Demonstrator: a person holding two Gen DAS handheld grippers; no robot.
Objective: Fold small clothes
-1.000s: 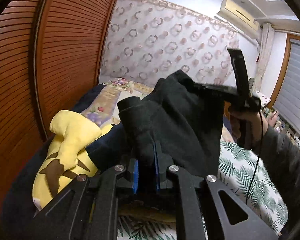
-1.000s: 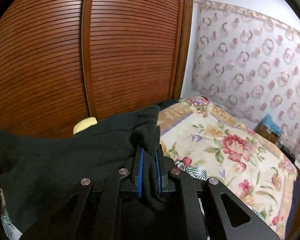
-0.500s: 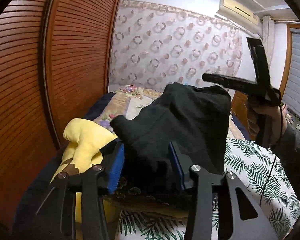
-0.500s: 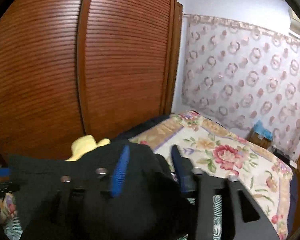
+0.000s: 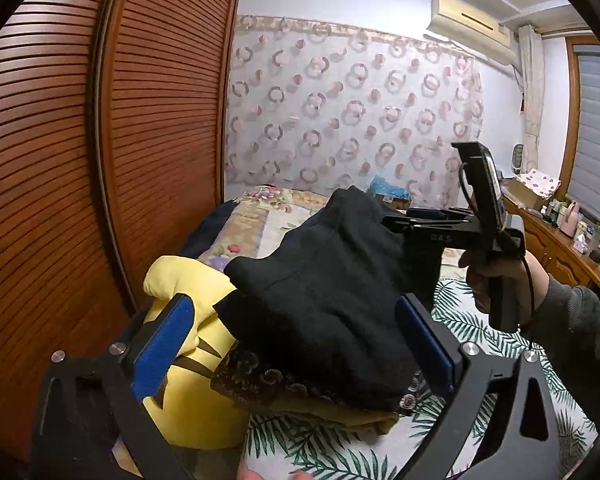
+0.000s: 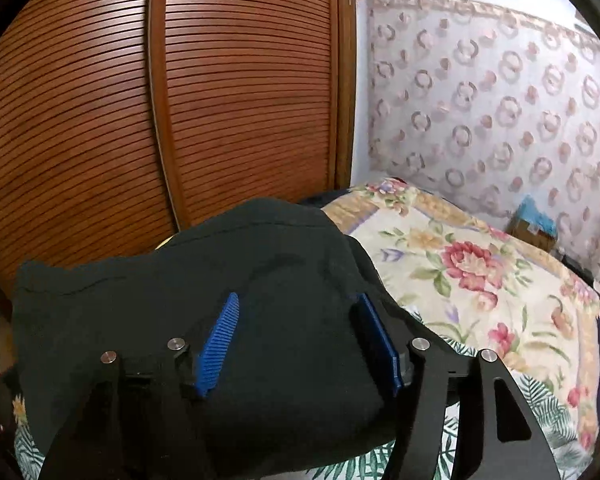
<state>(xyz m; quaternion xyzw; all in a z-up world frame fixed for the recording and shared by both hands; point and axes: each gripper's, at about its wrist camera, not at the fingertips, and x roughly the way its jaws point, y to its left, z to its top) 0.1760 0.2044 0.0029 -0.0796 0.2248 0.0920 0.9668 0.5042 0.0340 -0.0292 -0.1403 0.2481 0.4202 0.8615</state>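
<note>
A black garment lies in a rumpled heap on a stack of folded clothes on the bed. My left gripper straddles its near end. Its jaws are opening wide, and the blue pads stand clear of the cloth on both sides. My right gripper is over the garment's other end. Its jaws are opening too, with black cloth bunched between the pads and not pinched. In the left wrist view a person's hand holds the right gripper at the far edge of the garment.
A yellow plush toy lies left of the stack, against the slatted wooden wardrobe doors. A floral quilt covers the far part of the bed, and a palm-leaf sheet the near part. A dresser with small items stands at the right.
Both grippers were shut on the black garment a second ago and have opened. The garment has sunk from hanging stretched between them onto the stack. The left gripper has drawn back slightly.
</note>
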